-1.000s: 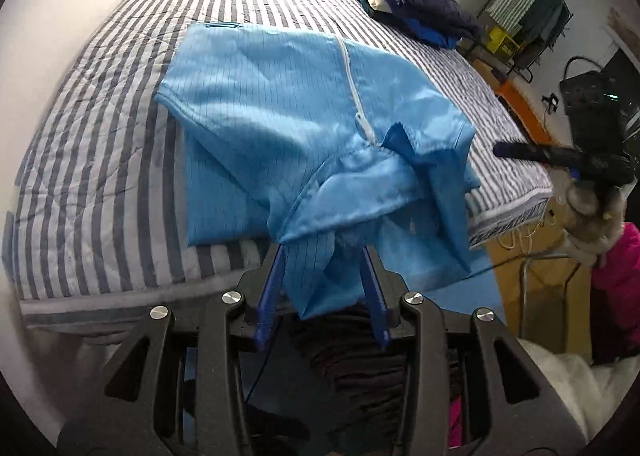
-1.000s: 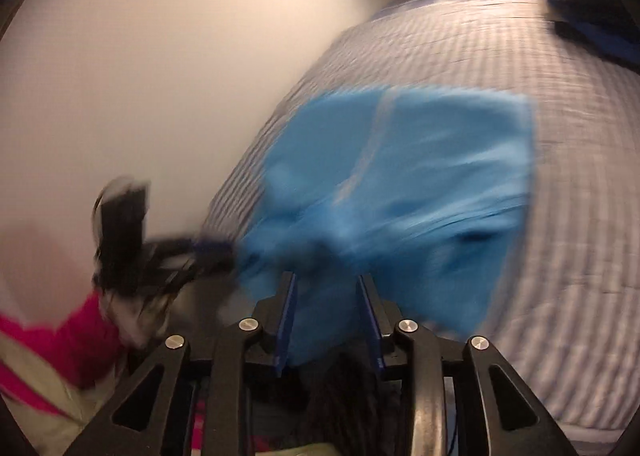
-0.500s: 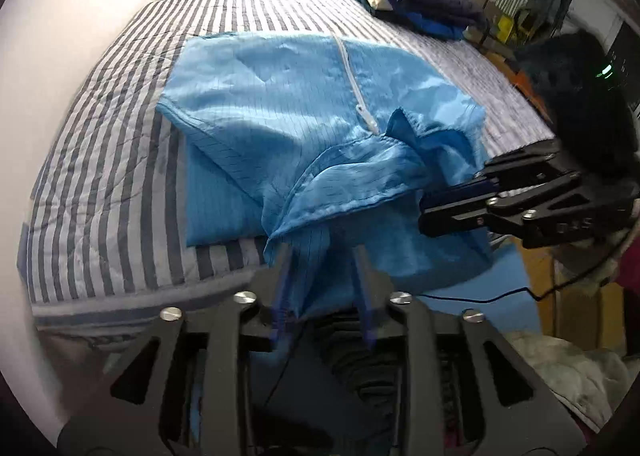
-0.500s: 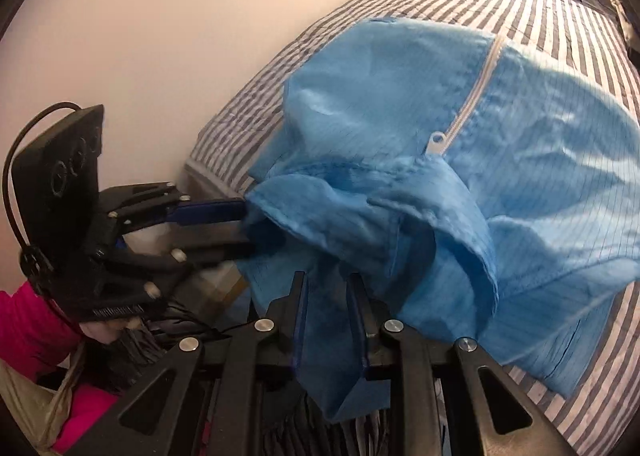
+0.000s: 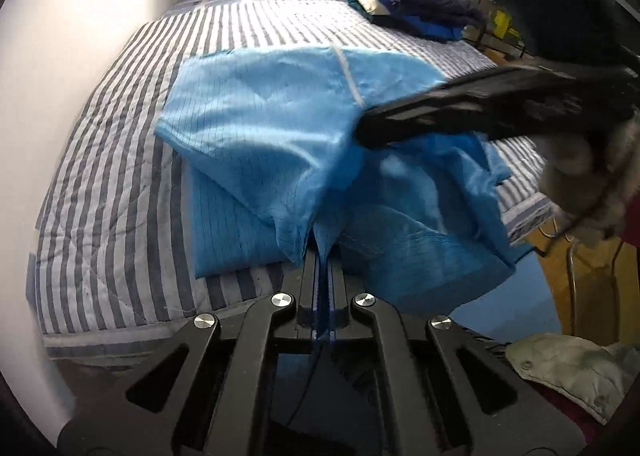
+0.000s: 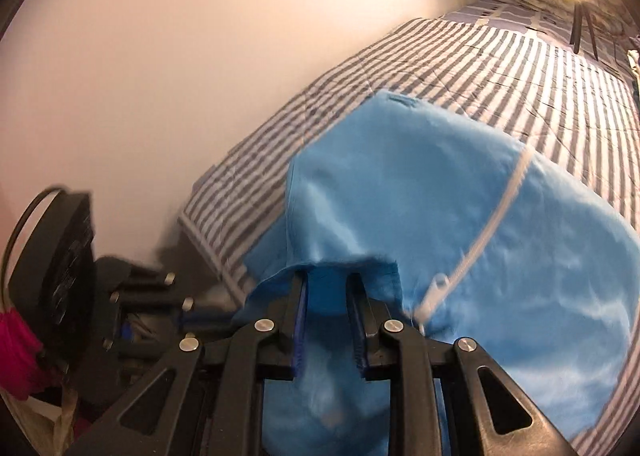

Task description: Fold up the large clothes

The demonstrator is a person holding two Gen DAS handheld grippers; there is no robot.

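Blue garment (image 5: 280,128) is spread on striped bed (image 5: 100,184), far part lying flat ahead of the jaws, near hem bunched and lifted at bed edge. L gripper (image 5: 320,256) — jaws pressed together, a fold of the near hem pinched right between them. R gripper (image 6: 326,312) — jaws partly apart w/ blue cloth bunched between them and draped over the tips; whether pads actually bite can't be told from the blur. White zipper (image 6: 492,224) runs up just right of R jaws. Step judged: near hem is being gathered for a fold away toward far end. To be done well: both pinches should be kept at same layer count, hem pulled taut between the two grippers before carrying over — slack middle likely to wrinkle. R grip should be confirmed first; thin slick fabric prob slips easily.
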